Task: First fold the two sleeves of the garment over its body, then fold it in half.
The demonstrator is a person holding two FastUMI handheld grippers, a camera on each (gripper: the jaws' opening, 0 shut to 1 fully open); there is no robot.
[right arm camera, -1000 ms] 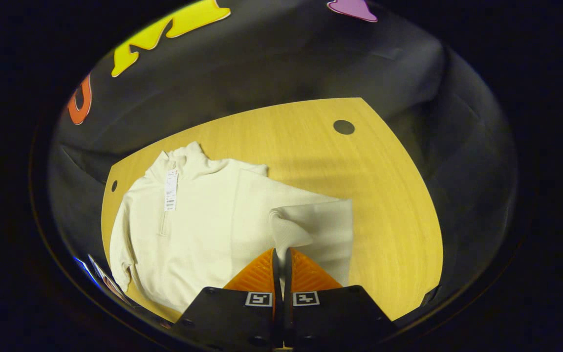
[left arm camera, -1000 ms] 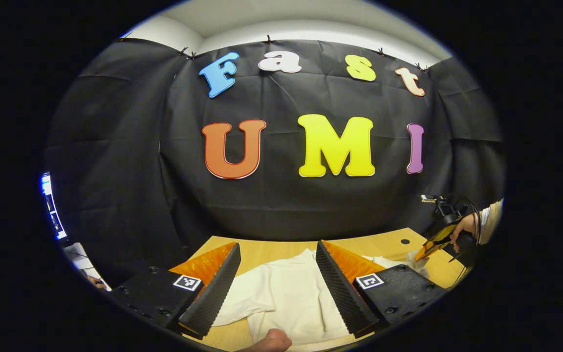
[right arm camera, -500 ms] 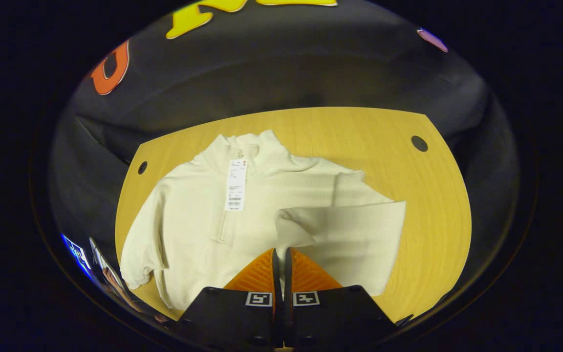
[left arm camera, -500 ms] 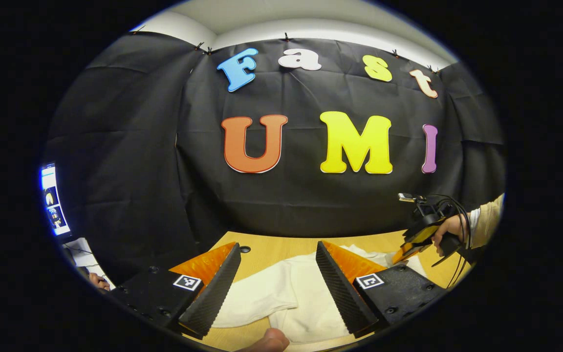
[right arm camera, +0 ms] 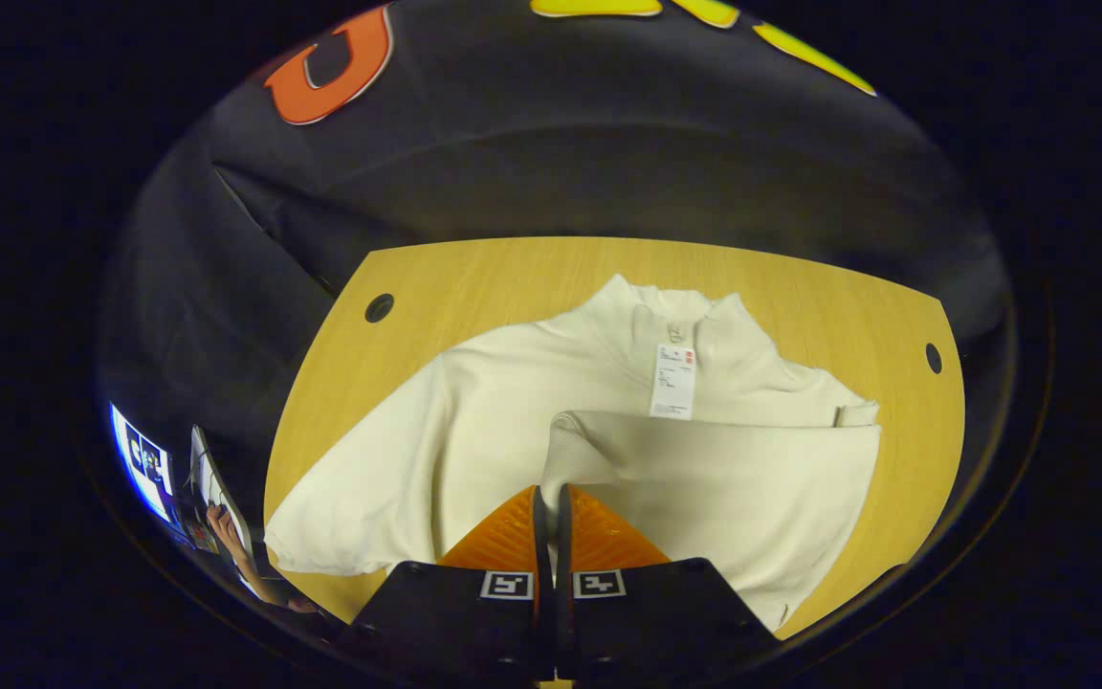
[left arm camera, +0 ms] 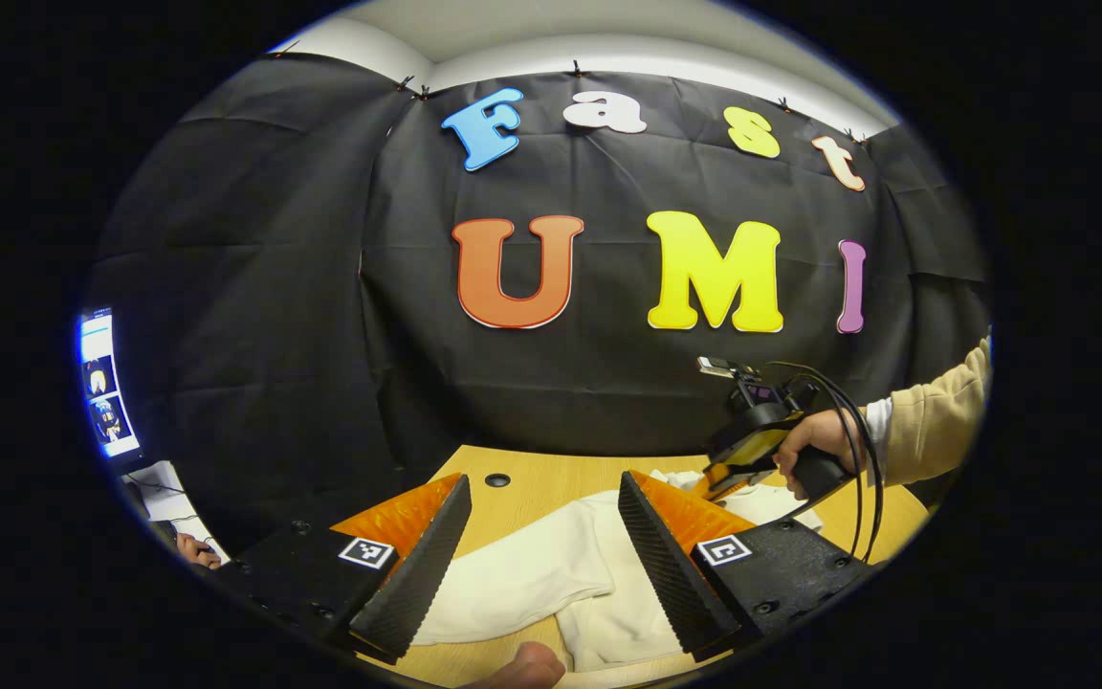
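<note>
A cream garment (right arm camera: 503,411) with a paper tag (right arm camera: 673,381) at its collar lies flat on the wooden table (right arm camera: 474,277). My right gripper (right arm camera: 551,493) is shut on the cuff of one sleeve (right arm camera: 704,469), which is lifted and drawn across the body. The other sleeve (right arm camera: 360,507) lies spread out toward the table's near left. In the left gripper view my left gripper (left arm camera: 541,498) is open above that spread sleeve (left arm camera: 522,579), holding nothing. Farther right there, a hand holds the right gripper (left arm camera: 718,476) over the garment (left arm camera: 608,612).
Round cable holes (right arm camera: 380,307) (right arm camera: 934,358) pierce the table near its far corners. A lit screen (left arm camera: 103,383) stands at the far left, off the table. A fingertip (left arm camera: 527,665) shows at the bottom of the left gripper view.
My right gripper has carried the sleeve cuff farther across the garment's body, toward the left gripper. The left gripper has stayed open and turned slightly.
</note>
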